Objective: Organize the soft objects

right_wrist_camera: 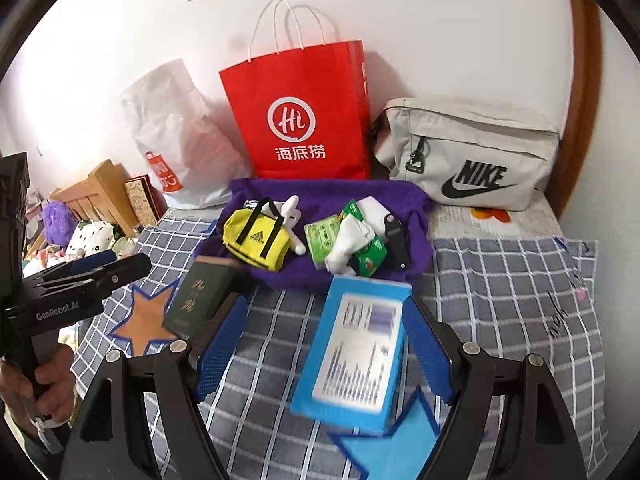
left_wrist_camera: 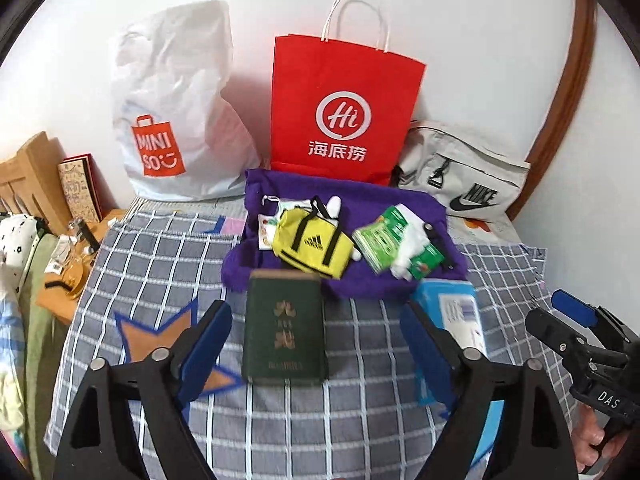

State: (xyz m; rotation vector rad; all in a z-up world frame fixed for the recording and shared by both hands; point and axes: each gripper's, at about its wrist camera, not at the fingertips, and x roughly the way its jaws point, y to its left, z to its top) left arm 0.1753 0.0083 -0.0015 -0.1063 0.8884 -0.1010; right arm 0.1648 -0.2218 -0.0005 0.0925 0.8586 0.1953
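Observation:
A purple cloth (left_wrist_camera: 360, 284) (right_wrist_camera: 320, 196) lies on the checked bedspread. On it sit a small yellow Adidas bag (left_wrist_camera: 312, 242) (right_wrist_camera: 256, 240), green tissue packs (left_wrist_camera: 380, 240) (right_wrist_camera: 324, 236), a white soft toy (right_wrist_camera: 290, 212) and a black strap (right_wrist_camera: 396, 240). A dark green booklet (left_wrist_camera: 284, 328) (right_wrist_camera: 200, 298) lies between my open left gripper's (left_wrist_camera: 320, 344) fingers, untouched. A blue box (right_wrist_camera: 356, 352) (left_wrist_camera: 456, 312) lies between my open right gripper's (right_wrist_camera: 326, 348) fingers.
Against the wall stand a white Miniso bag (left_wrist_camera: 172, 120) (right_wrist_camera: 176, 148), a red paper bag (left_wrist_camera: 344, 108) (right_wrist_camera: 300, 112) and a grey Nike pouch (left_wrist_camera: 464, 172) (right_wrist_camera: 468, 156). A wooden headboard (left_wrist_camera: 28, 176) and clutter are at the left. The checked bedspread (left_wrist_camera: 160, 256) has star patches.

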